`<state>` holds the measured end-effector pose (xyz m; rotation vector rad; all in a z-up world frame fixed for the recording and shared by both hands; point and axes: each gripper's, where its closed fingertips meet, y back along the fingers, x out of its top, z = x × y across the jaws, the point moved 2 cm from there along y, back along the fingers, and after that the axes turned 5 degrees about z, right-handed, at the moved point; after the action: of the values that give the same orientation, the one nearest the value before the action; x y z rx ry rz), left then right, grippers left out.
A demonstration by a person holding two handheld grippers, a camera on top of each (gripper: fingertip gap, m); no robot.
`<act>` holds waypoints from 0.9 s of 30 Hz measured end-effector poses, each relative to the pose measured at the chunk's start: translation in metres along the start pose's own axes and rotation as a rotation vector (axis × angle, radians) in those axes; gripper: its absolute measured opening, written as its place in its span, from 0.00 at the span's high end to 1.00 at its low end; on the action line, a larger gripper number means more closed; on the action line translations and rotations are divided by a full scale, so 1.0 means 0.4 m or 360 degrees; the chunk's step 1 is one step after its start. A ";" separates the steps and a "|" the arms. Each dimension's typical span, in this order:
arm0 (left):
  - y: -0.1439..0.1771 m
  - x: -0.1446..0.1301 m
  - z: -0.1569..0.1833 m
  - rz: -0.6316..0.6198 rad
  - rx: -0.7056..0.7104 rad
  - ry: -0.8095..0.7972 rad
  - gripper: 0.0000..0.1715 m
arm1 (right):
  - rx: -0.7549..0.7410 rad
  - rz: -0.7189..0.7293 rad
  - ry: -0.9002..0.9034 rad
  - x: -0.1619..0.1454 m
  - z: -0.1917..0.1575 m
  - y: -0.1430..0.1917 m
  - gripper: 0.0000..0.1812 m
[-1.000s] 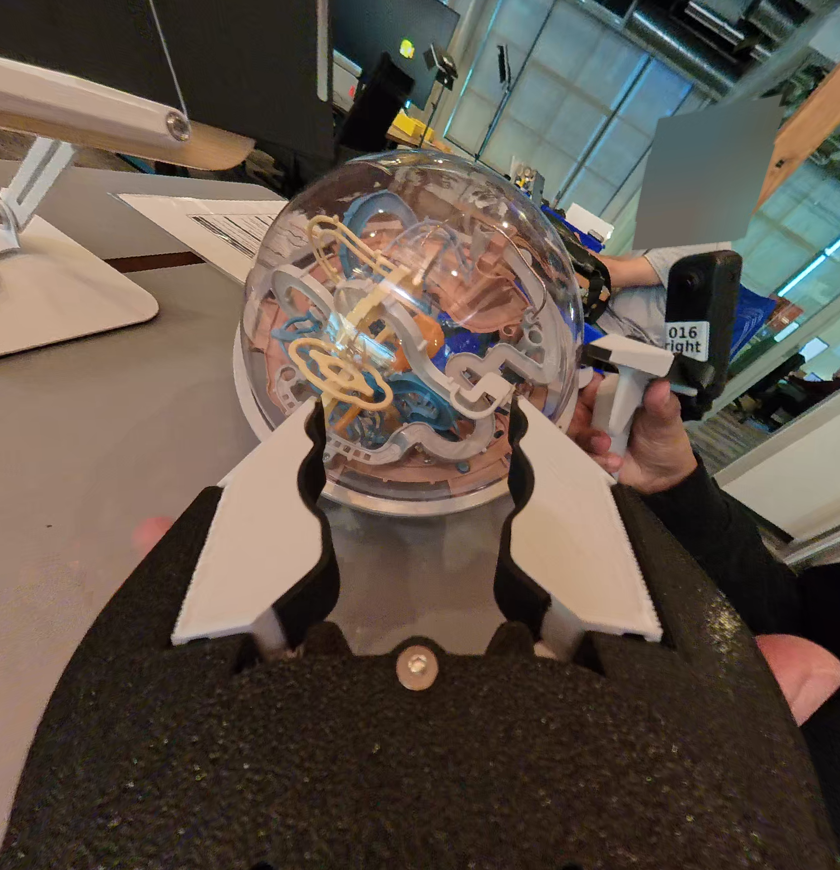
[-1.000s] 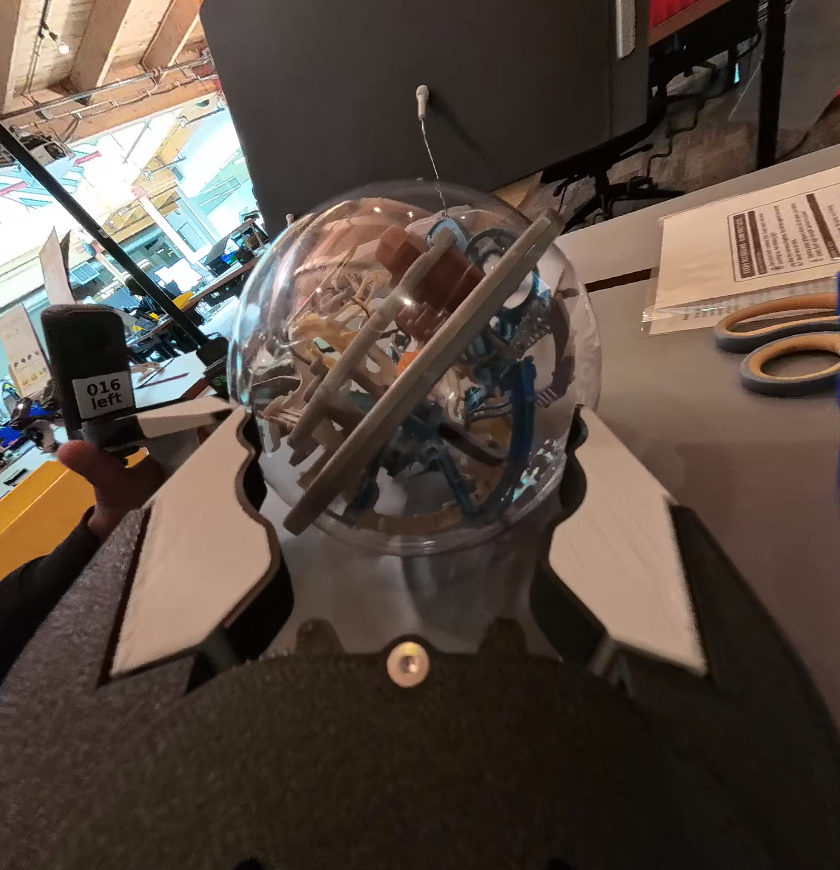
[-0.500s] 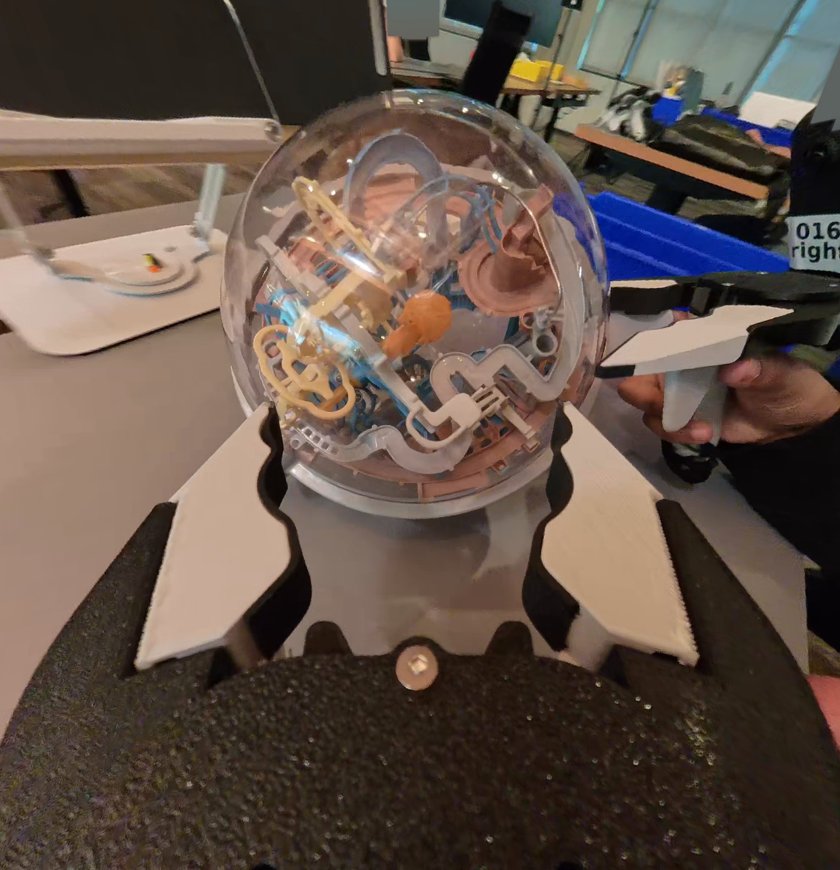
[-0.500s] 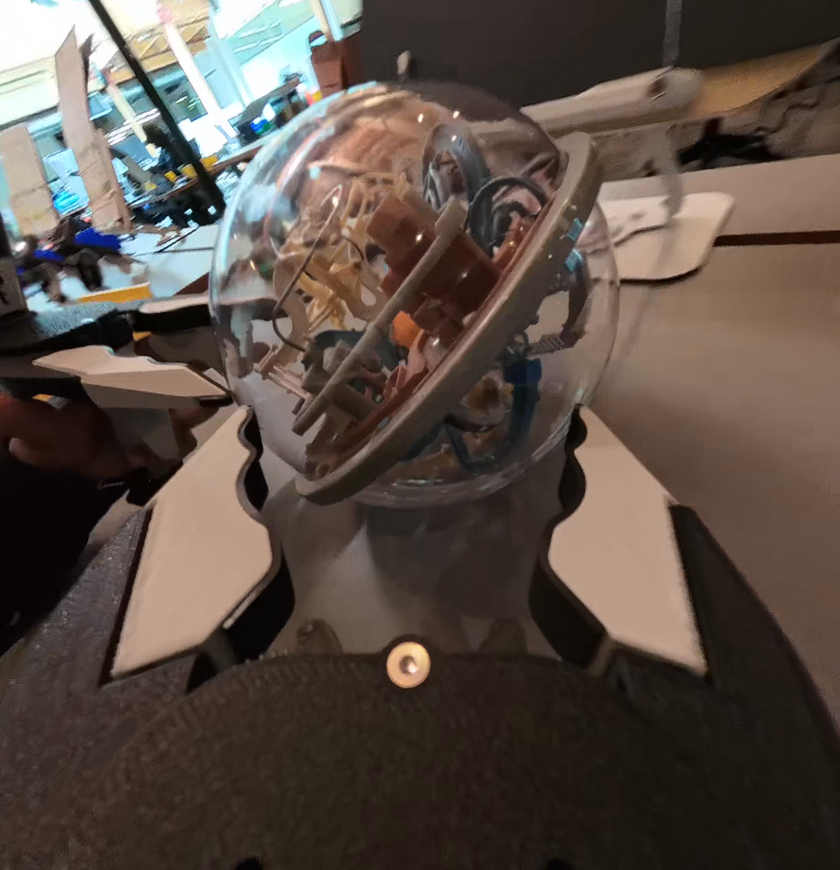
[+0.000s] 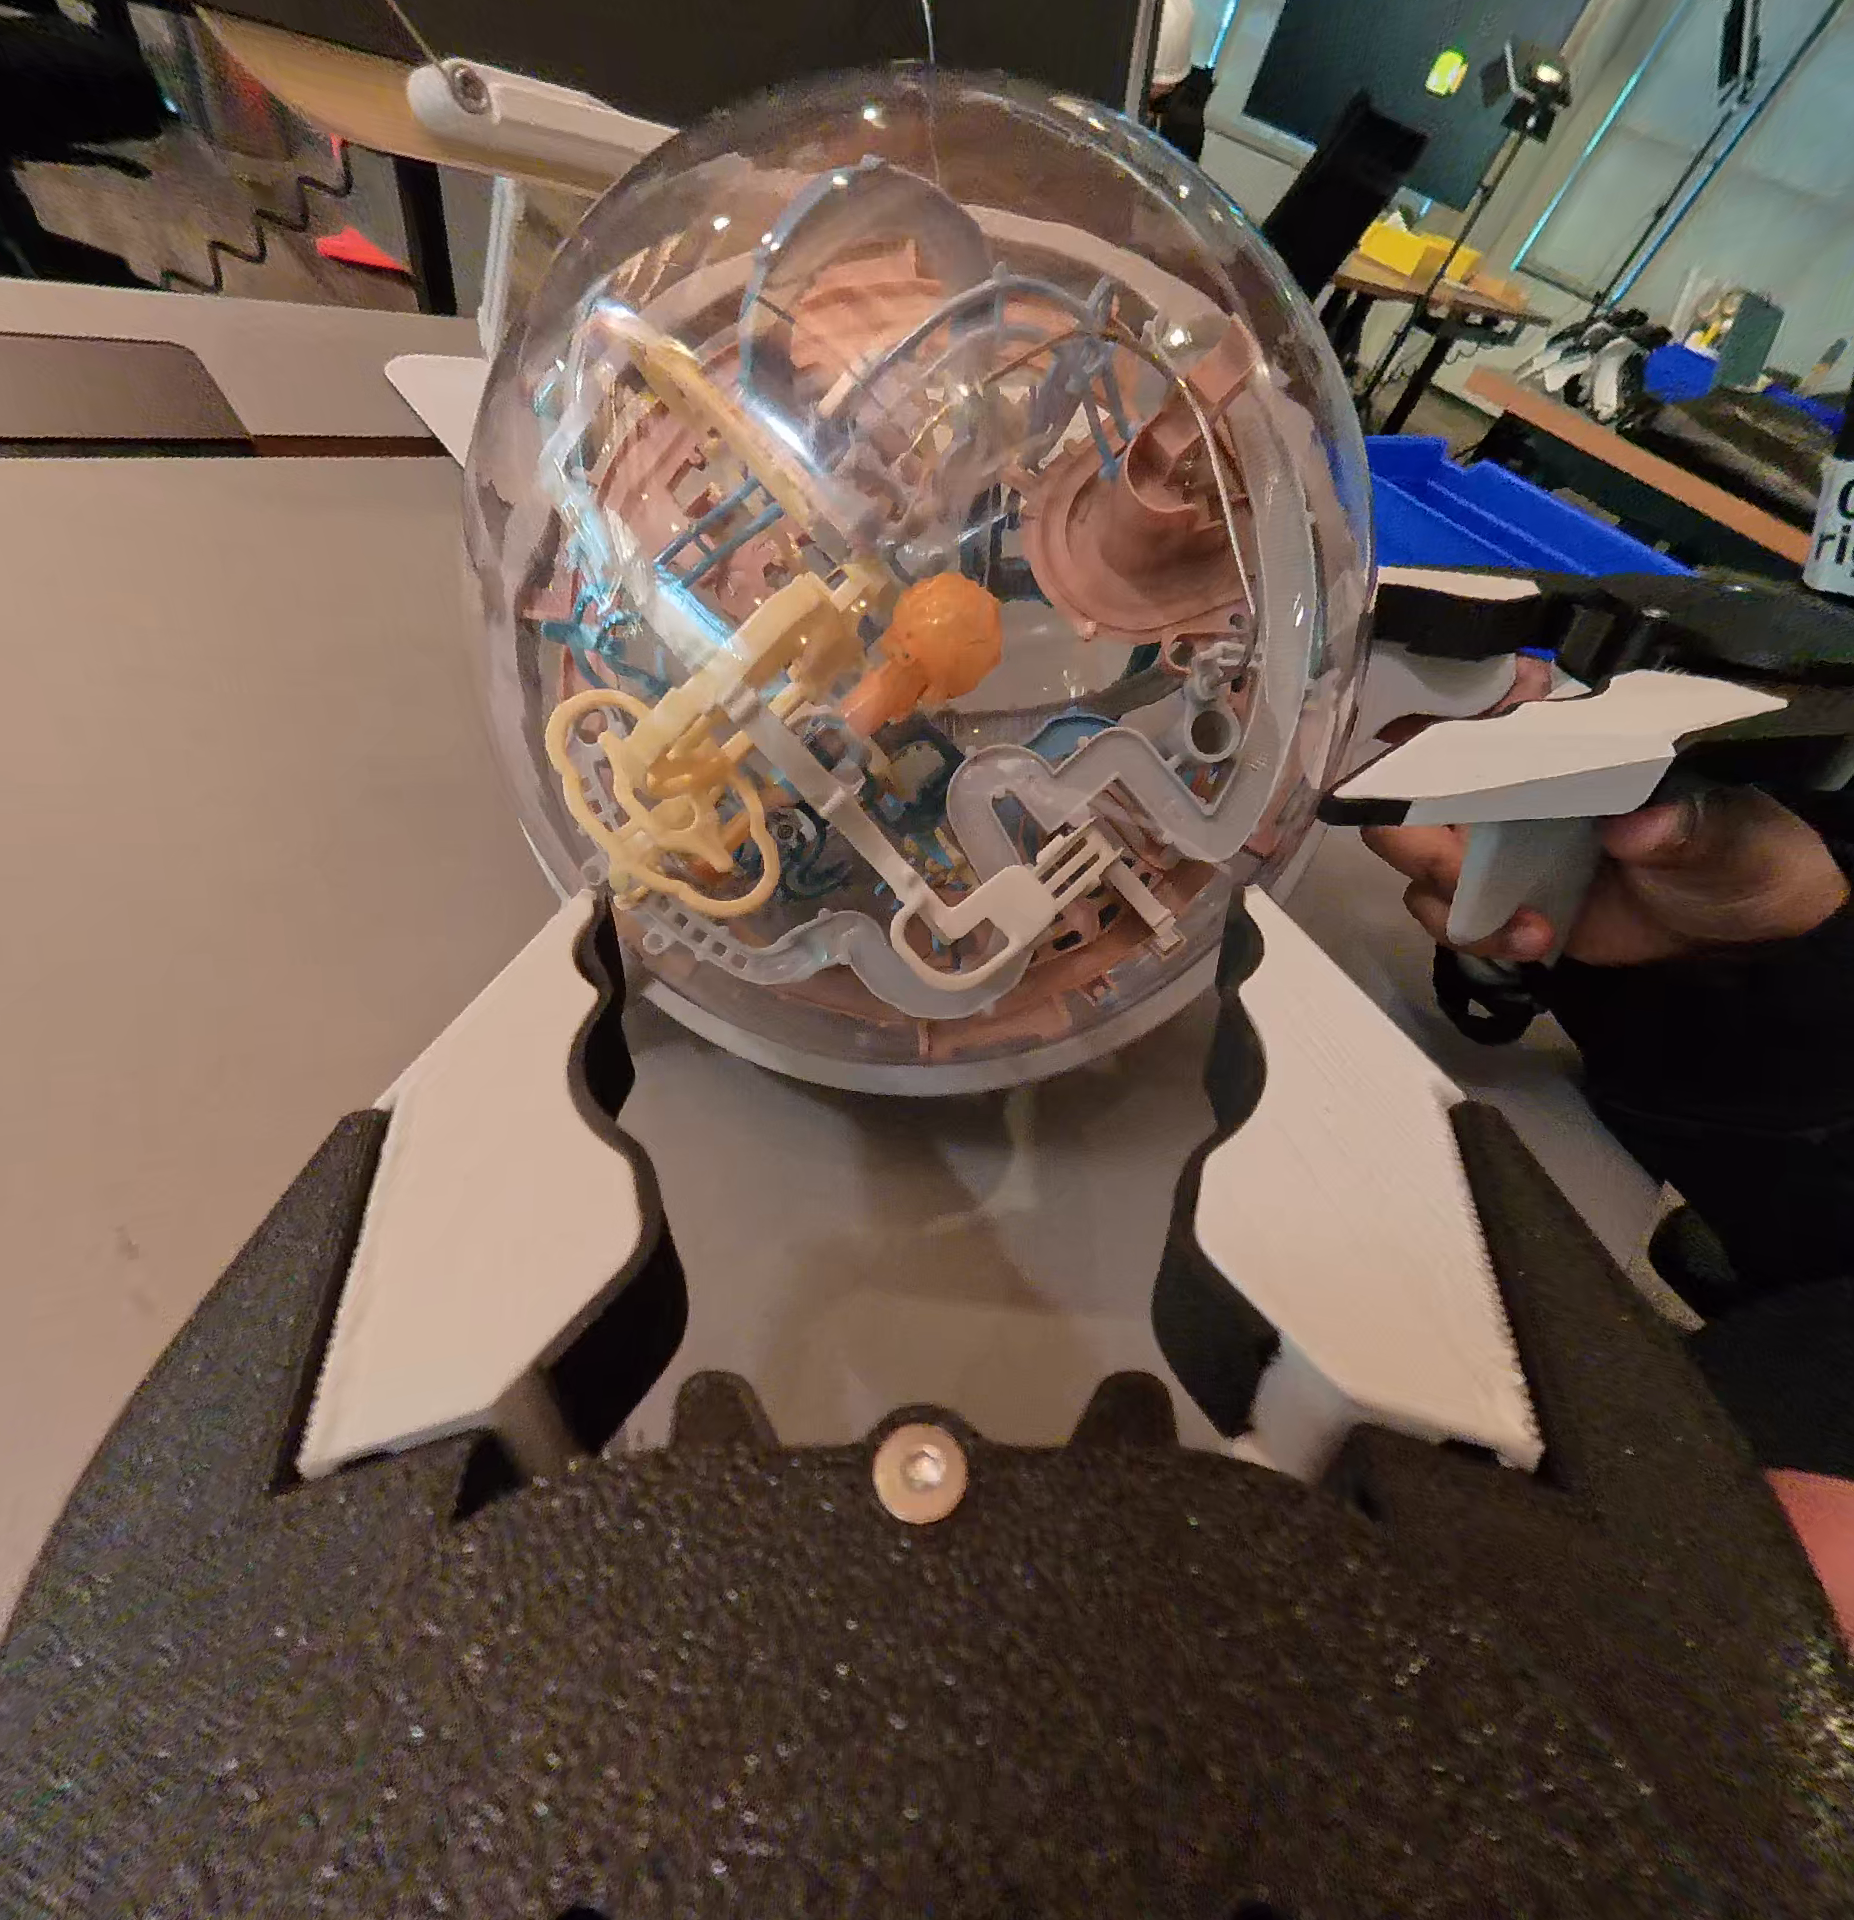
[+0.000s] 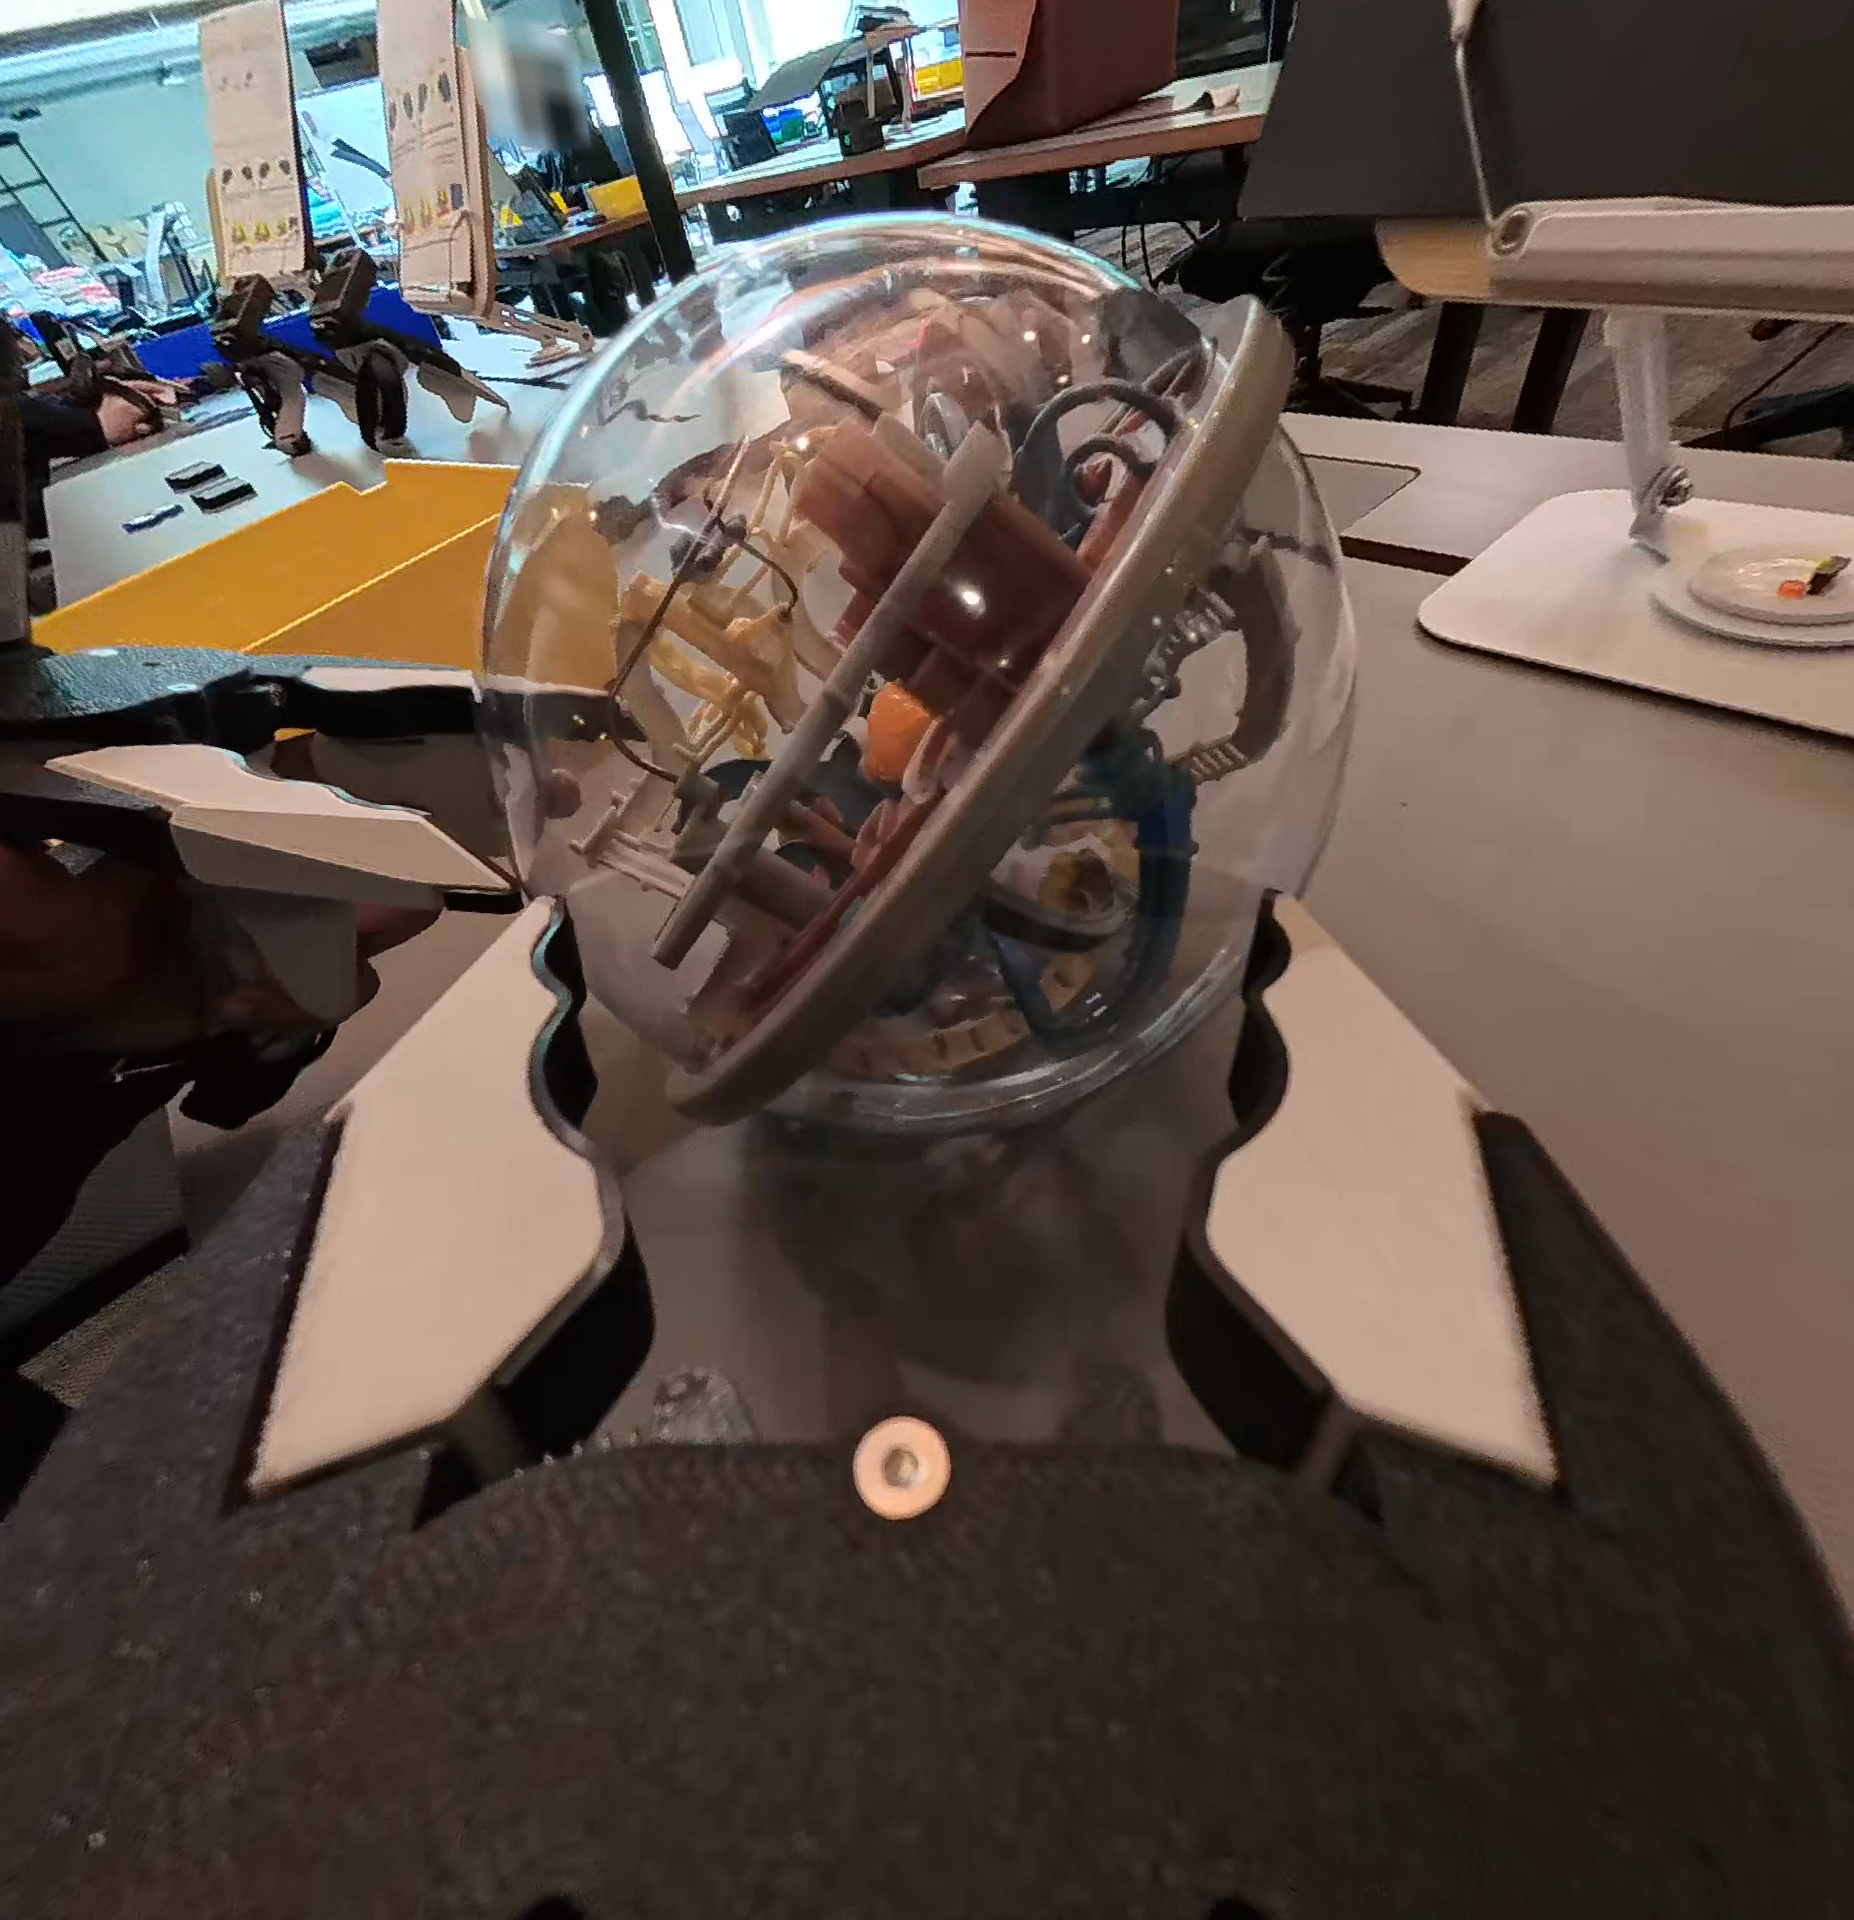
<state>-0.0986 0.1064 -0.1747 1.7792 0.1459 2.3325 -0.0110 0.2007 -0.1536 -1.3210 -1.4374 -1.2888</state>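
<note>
A clear plastic maze ball (image 5: 918, 571) with tan, blue, grey and orange tracks inside is held between both grippers, tilted, just above the grey table (image 5: 227, 727). My left gripper (image 5: 918, 935) clamps its lower sides with both white fingers. My right gripper (image 6: 912, 920) clamps the ball (image 6: 902, 644) the same way from the other side. The right gripper (image 5: 1349, 727) shows at the ball's right in the left wrist view, held by a hand. The left gripper (image 6: 497, 784) shows at the ball's left in the right wrist view.
A white stand base (image 6: 1650, 613) with an arm (image 5: 518, 104) above it stands on the table behind the ball. A yellow bin (image 6: 279, 571) lies at the left and a blue bin (image 5: 1505, 520) at the right. Other grippers (image 6: 331, 353) stand on a far table.
Both grippers have swung around with the ball between them. The ball has tipped so its grey ring leans more steeply. The paper and rings have left the right wrist view.
</note>
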 end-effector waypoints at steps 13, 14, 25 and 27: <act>0.011 0.000 -0.016 0.0159 0.0113 -0.0058 0.34 | 0.0007 0.0062 -0.0071 0.021 -0.033 -0.009 0.36; 0.012 0.003 -0.017 0.0172 0.0124 -0.0062 0.34 | -0.0004 0.0055 -0.0051 0.021 -0.032 -0.009 0.36; 0.018 0.010 -0.020 0.0220 0.0119 -0.0041 0.34 | -0.0023 0.0059 -0.0075 0.025 -0.030 -0.008 0.37; 0.017 0.009 -0.019 0.0221 0.0110 -0.0033 0.34 | -0.0031 0.0061 -0.0082 0.024 -0.022 -0.004 0.37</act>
<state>-0.1075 0.1010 -0.1720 1.9032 0.1035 2.4304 -0.0149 0.1941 -0.1429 -1.3975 -1.4309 -1.2550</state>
